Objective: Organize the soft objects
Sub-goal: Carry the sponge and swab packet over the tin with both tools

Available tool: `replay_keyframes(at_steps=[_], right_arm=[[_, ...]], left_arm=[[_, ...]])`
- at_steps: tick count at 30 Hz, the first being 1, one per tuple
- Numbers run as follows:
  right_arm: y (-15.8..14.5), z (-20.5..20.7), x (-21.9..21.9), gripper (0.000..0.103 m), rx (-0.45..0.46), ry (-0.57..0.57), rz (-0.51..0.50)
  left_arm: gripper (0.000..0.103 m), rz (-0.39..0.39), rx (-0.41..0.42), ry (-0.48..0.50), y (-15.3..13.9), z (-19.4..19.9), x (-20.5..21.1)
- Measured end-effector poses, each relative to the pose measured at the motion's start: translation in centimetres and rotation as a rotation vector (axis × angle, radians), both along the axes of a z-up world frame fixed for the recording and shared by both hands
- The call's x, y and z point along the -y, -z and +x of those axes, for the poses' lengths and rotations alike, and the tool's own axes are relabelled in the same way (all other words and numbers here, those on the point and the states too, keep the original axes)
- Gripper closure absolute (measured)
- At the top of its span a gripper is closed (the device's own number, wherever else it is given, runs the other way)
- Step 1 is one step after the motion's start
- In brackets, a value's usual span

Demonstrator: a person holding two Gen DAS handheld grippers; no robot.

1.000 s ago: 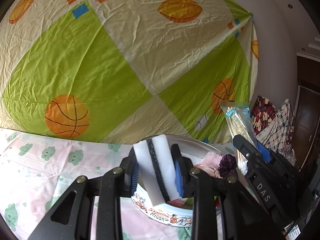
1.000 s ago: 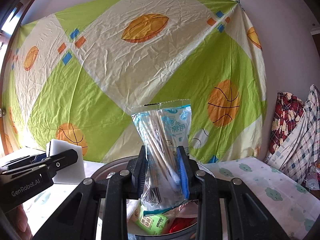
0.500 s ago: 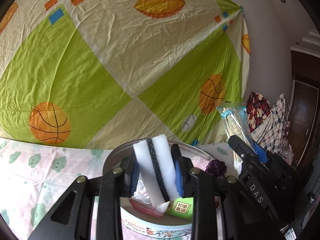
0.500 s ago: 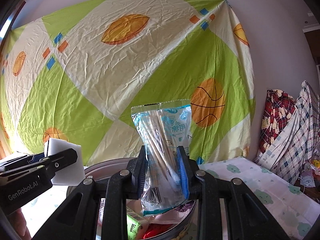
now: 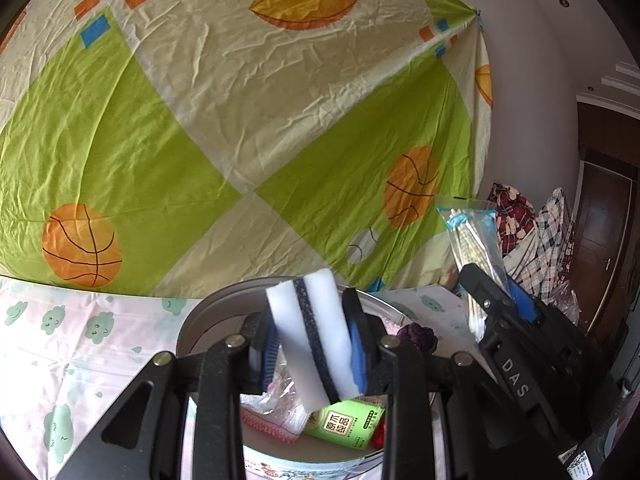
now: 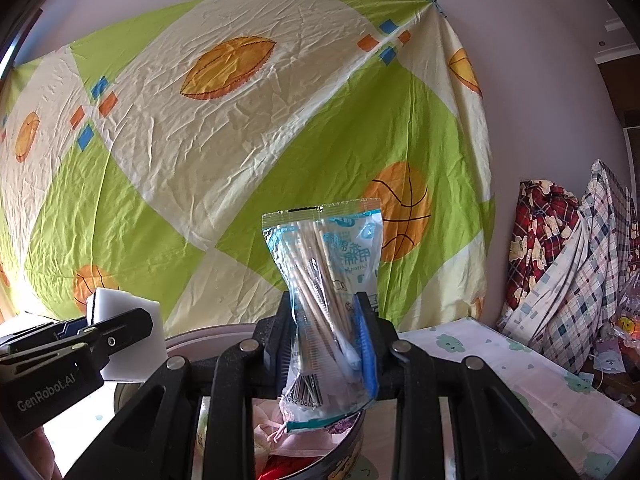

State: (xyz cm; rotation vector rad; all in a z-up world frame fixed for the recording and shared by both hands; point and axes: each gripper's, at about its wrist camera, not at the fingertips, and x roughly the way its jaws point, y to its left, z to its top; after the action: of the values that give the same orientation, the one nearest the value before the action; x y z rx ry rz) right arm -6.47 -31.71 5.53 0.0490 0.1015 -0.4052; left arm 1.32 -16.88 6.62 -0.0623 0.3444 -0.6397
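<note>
Behind the table hangs a green-and-cream sheet [image 5: 240,128] printed with basketballs; a cloud-print tablecloth [image 5: 80,340] covers the surface. Since a second ago, the round tin [image 5: 200,320] has slid closer beneath both grippers. Above it, the left gripper [image 5: 312,344] pinches a white sponge [image 5: 308,336] upright, and beside it the right gripper [image 6: 326,344] clamps a cotton-swab packet [image 6: 328,280].
</note>
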Motion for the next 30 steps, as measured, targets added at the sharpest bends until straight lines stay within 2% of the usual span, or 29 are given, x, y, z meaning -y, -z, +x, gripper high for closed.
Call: replay_keyframes(at_steps=[11, 17, 22, 25, 30], right_arm=[[0.1, 0.0, 1.7, 0.072, -0.005, 0.036, 0.025], [0.4, 0.4, 2.1, 0.072, -0.023, 0.033, 0.035], [0.4, 1.6, 2.7, 0.072, -0.046, -0.005, 0.099], [-0.1, 2.6, 2.8, 0.072, -0.057, 0.003, 0.074], [-1.5, 4.4, 3.7, 0.072, -0.073, -0.024, 0.095]], left_arm=[[0.075, -0.001, 0.007, 0.016, -0.4, 0.2, 0.4], [0.075, 0.012, 0.007, -0.007, -0.8, 1.5, -0.1], [0.075, 0.04, -0.03, -0.032, -0.9, 3.5, 0.8], [0.075, 0.045, -0.063, -0.036, -1.0, 4.8, 1.7], [0.075, 0.1, -0.063, -0.063, -1.5, 6.2, 3.3]])
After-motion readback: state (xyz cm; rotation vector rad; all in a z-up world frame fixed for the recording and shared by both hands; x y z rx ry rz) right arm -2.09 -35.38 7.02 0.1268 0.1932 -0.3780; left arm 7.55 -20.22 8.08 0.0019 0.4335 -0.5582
